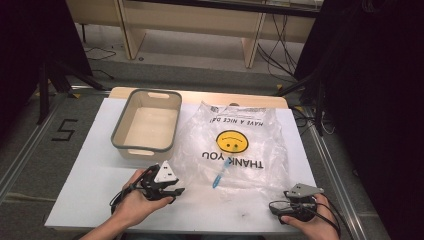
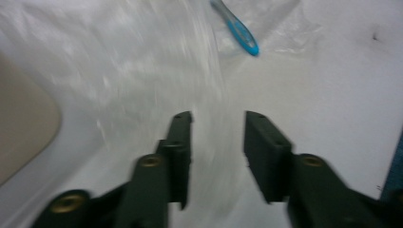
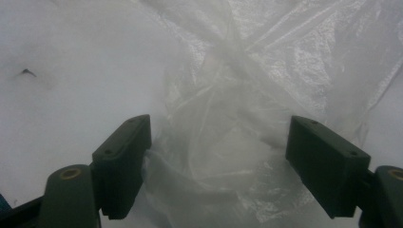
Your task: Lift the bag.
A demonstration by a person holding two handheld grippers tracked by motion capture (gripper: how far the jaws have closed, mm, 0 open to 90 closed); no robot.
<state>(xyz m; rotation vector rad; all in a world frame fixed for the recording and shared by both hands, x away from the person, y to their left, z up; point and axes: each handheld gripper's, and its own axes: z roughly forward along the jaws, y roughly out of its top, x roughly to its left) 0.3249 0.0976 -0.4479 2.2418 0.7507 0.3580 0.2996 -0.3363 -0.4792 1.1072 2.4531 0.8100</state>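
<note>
on the white counter (image 1: 90, 165) a clear plastic bag (image 1: 235, 145) lies flat, printed with a yellow smiley and "thank you", text upside down from the person's side. a blue toothbrush (image 1: 220, 176) sits at the bag's near edge, apparently inside the film, hard to tell. a beige bin (image 1: 147, 125) with a grey rim stands just left of the bag, touching or nearly touching it.

high view: left gripper (image 1: 167, 191) held in the left hand at the bag's near left corner, right gripper (image 1: 280, 207) in the right hand at the near right corner. finger gaps too small to judge here.

left gripper view, blurred: left gripper (image 2: 218, 118) fingers partly apart, a streak of bag (image 2: 142, 71) film runs between them, pads not pressing on it. toothbrush (image 2: 240, 33) seen ahead at top, blue handle end towards the camera, bristles out of frame. a beige bin (image 2: 23, 128) corner shows at left.

right gripper view: right gripper (image 3: 218, 126) fingers stand wide, crumpled bunched bag (image 3: 228, 142) film fills the gap between them, pads not clamped on it. the crumpling shows here; from above that corner looks flat. a small dark speck on the counter (image 3: 71, 57) at upper left.
</note>
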